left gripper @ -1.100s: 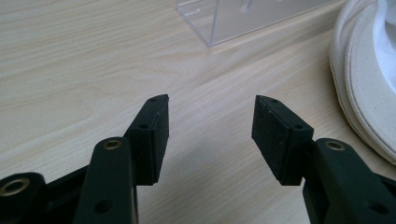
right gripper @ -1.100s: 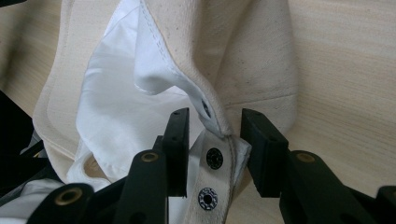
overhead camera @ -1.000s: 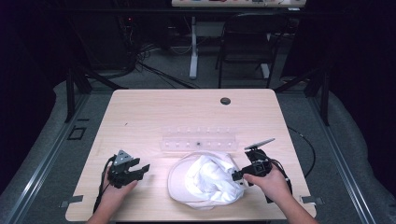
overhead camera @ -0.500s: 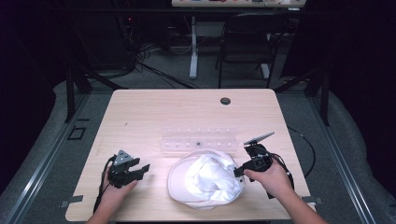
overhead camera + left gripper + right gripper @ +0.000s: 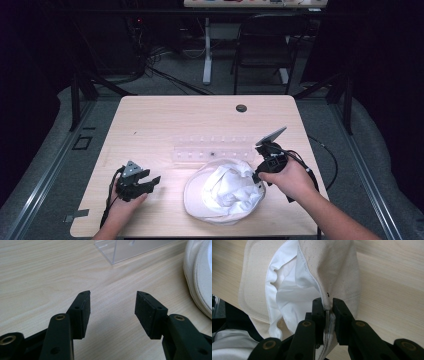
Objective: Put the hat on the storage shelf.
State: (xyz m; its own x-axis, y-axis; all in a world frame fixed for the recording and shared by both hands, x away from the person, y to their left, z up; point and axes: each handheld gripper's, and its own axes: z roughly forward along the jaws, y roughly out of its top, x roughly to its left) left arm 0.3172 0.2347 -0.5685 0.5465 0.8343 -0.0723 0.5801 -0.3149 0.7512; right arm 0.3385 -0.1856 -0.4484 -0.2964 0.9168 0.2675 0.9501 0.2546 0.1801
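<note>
Currently:

1. Right gripper (image 5: pixel 260 175) is clamped on the edge of the cream fabric hat (image 5: pixel 222 192). In the right gripper view both jaws pinch a fold of the cloth (image 5: pixel 327 305), with the white lining (image 5: pixel 287 297) showing beside it. My read is that the rim gives a stiff, seamed edge, so it is less likely to slip than loose crown fabric.

2. Hat sits on the wooden table (image 5: pixel 165 120), near the front edge and right of centre. It lies opening-up, lining exposed and crumpled. The pinched side looks lifted off the table. The rest lies flat, probably so its weight keeps it anchored while the edge is pulled.

3. Left gripper (image 5: pixel 145 184) is open and holds nothing. The left gripper view shows its jaws (image 5: pixel 112 307) spread wide over bare wood, low to the surface. The hat's brim (image 5: pixel 197 277) is off to that view's right, not touched. It looks parked and pointed toward the hat, likely to take a second grip.

4. Clear plastic rack (image 5: pixel 215 149) lies just behind the hat, apart from both grippers. Its corner (image 5: pixel 120 250) shows ahead of the left gripper. Neither gripper is aimed at it right now.

5. Risk, as a judgement: a one-sided pinch could drag the whole hat rather than reshape it.
</note>
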